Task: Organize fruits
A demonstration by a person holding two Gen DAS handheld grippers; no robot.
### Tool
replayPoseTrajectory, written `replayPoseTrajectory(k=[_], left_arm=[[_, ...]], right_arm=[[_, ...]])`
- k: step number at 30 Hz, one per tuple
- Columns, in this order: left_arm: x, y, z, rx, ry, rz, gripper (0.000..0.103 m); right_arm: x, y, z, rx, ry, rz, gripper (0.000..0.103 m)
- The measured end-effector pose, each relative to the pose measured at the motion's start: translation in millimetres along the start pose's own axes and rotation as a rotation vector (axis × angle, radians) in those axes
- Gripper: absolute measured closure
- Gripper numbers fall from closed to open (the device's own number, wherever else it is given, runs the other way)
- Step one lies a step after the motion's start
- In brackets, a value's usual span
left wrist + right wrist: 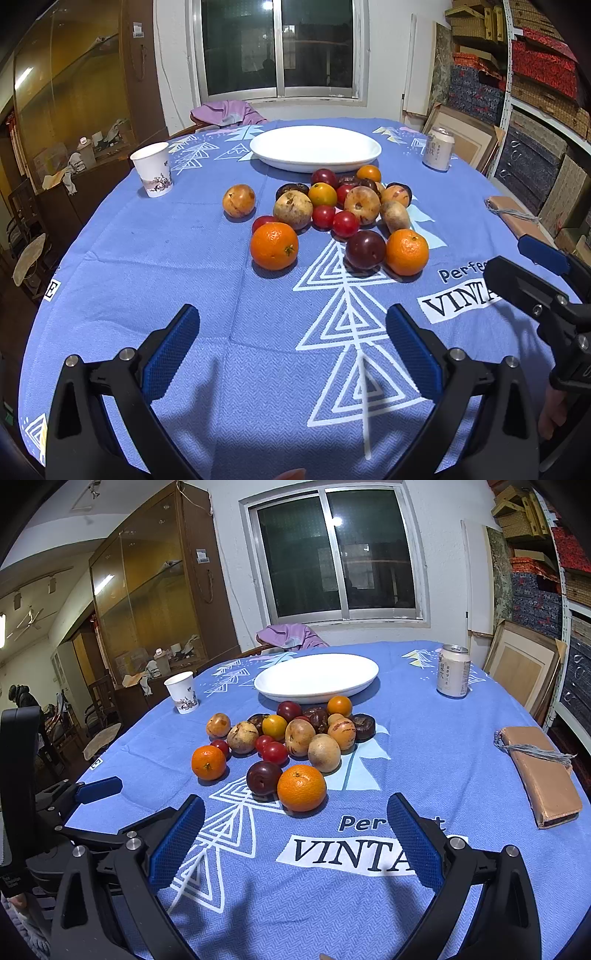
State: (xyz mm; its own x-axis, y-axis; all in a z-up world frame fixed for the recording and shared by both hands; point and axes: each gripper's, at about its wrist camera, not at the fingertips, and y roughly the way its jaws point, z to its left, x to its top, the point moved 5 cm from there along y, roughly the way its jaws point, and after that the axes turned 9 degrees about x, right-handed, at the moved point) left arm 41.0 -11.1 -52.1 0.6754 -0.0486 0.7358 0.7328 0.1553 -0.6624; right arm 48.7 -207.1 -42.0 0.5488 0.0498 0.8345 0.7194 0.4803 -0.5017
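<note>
A pile of fruit [332, 206] [291, 734] lies mid-table: oranges, dark plums, small red fruits and tan round ones. Two oranges [274, 245] [407, 252] and a dark plum [365, 249] sit nearest. Behind the pile stands an empty white oval dish [314, 147] [317, 677]. My left gripper [291, 343] is open above bare cloth, short of the fruit. My right gripper [295, 834] is open too, just short of the near orange [301, 787] and plum [264, 777]. Each gripper shows at the other view's edge [535, 273] [92, 794].
The blue printed tablecloth [221, 332] covers the round table. A paper cup [152, 169] [181, 692] stands at the left, a drink can [438, 148] [453, 670] at the far right, a tan wallet-like case [541, 773] near the right edge. Cabinets and shelves surround.
</note>
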Motion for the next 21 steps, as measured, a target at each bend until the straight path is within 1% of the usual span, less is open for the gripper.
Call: replayPoseTrajectory(k=[21], left_arm=[[-3.6, 7.0, -2.1, -0.005, 0.006, 0.027, 0.004]], right_arm=[[-4.5, 4.8, 1.8, 0.003, 0.002, 0.010, 0.003]])
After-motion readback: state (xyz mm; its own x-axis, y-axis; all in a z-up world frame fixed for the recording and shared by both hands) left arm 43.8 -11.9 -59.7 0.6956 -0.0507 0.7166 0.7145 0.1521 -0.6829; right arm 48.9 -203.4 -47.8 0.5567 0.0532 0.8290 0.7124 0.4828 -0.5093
